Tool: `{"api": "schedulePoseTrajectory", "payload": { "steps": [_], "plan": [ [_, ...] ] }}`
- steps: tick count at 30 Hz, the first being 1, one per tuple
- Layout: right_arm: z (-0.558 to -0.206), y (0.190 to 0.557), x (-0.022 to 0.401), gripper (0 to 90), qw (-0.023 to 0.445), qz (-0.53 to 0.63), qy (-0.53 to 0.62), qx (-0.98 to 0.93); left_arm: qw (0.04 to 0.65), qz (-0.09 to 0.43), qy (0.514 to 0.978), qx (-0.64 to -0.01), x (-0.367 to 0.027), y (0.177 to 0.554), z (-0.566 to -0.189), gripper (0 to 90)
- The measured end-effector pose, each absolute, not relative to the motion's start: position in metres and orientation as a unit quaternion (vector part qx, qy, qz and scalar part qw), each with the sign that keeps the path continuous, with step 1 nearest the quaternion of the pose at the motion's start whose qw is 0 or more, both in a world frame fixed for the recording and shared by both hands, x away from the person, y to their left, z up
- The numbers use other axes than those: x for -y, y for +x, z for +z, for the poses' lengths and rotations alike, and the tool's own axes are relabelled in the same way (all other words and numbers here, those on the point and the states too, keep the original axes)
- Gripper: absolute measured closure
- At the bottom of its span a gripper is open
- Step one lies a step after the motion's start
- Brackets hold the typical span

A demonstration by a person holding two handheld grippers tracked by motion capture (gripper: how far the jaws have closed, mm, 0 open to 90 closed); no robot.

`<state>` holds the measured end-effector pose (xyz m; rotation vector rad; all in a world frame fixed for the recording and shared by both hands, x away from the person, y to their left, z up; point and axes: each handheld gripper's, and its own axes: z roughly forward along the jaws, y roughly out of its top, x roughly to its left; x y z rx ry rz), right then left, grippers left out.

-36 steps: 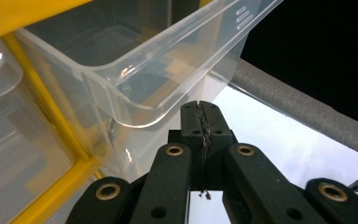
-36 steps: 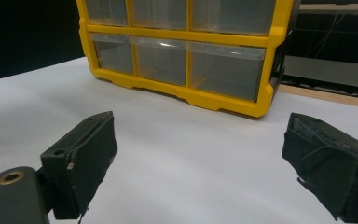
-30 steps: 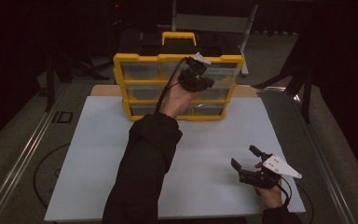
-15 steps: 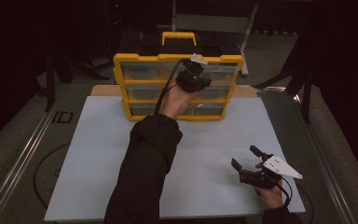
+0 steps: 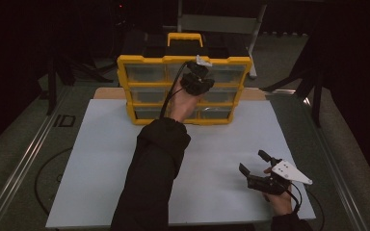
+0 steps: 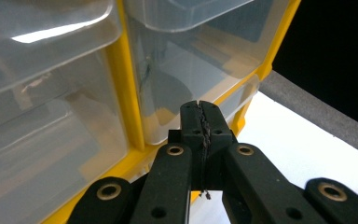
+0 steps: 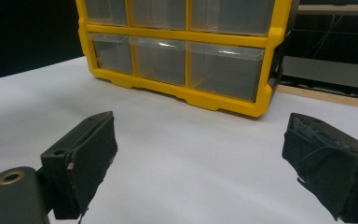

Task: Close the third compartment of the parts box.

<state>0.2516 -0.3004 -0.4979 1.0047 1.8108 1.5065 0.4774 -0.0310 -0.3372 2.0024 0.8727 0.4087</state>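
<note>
- A yellow drawer organizer [image 5: 185,89] stood upright at the far edge of a white table mat [image 5: 101,159]. It had a yellow carry handle on top and three rows of clear plastic drawers in a yellow frame.
- The person's left arm, in a dark sleeve [image 5: 154,173], reached forward across the mat to the cabinet's front.
- The left gripper [image 5: 197,79] was pressed up near the middle of the drawer front. In the left gripper view its two black jaws met fully, with nothing between them, and their tips sat at the lower edge of a clear drawer [image 6: 191,74], just beside a yellow divider.
- The right gripper [image 5: 255,168] rested low over the near right part of the mat, well apart from the cabinet. Its jaws stood wide apart and empty.
- The step looked like working a drawer with closed tips. To do it well, the tips would likely need to stay square on the drawer's lip, away from the yellow frame, and move straight along the drawer's slide so the light cabinet did not tip or skid.
- The free right gripper could steady the cabinet if it shifted.
- The drawers near the left gripper looked clear, glossy and mostly empty, though glare hid some of their insides.
</note>
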Motion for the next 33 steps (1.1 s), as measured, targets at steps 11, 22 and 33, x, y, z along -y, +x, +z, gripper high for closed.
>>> {"api": "schedulePoseTrajectory", "payload": {
  "steps": [11,22,33],
  "plan": [
    [-0.498,0.252,0.301,9.6,0.288,0.562,0.376,-0.678,0.441,0.185,0.799,-0.366,0.034,0.478,-0.339,90.0],
    [-0.499,0.252,0.300,9.6,0.287,0.561,0.376,-0.679,0.441,0.179,0.803,-0.359,0.027,0.474,-0.337,89.9],
    [-0.499,0.252,0.299,9.6,0.287,0.559,0.374,-0.682,0.439,0.161,0.816,-0.340,0.003,0.465,-0.335,70.1]
  ]
}}
